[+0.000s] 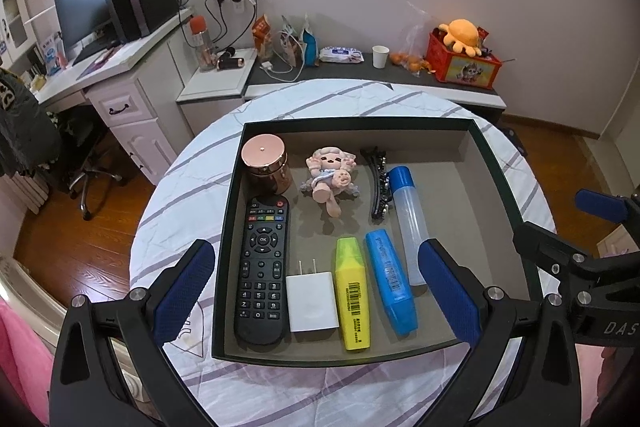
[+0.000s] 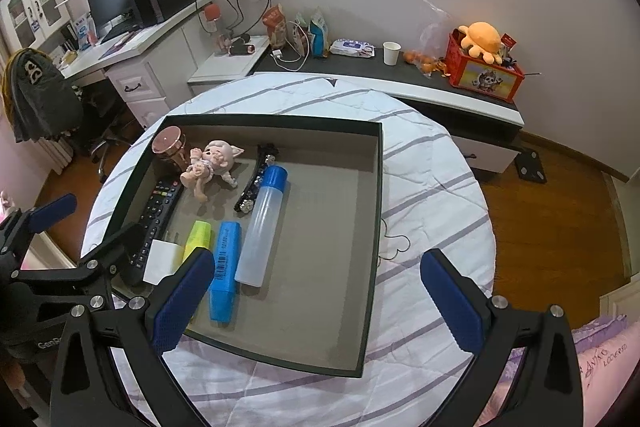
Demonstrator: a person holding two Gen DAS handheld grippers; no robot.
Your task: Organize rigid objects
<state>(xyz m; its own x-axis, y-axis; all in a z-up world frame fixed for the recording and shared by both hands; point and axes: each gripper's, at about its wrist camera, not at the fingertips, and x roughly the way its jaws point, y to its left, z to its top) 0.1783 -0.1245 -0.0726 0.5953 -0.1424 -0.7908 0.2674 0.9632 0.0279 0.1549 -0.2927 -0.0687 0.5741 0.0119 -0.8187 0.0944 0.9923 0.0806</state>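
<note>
A dark open box [image 1: 500,183] [image 2: 374,227] sits on the round table. Inside lie a black remote [image 1: 262,271] [image 2: 156,215], a white charger plug [image 1: 311,301] [image 2: 160,261], a yellow highlighter [image 1: 352,293] [image 2: 197,237], a blue highlighter [image 1: 390,281] [image 2: 225,269], a clear tube with a blue cap [image 1: 410,223] [image 2: 260,231], a black hair clip [image 1: 379,183] [image 2: 256,183], a pink doll [image 1: 330,175] [image 2: 208,167] and a rose-gold jar [image 1: 264,163] [image 2: 170,147]. My left gripper [image 1: 316,291] is open and empty above the box's near edge. My right gripper [image 2: 318,301] is open and empty over the box's near right part.
The table has a white cloth with purple stripes [image 1: 192,195] [image 2: 432,195]. Behind it stands a low cabinet [image 1: 440,95] with a paper cup [image 1: 380,57], snack bags and a red box of toys [image 1: 462,63]. A desk with a monitor [image 1: 80,11] and an office chair [image 1: 80,163] is at the left.
</note>
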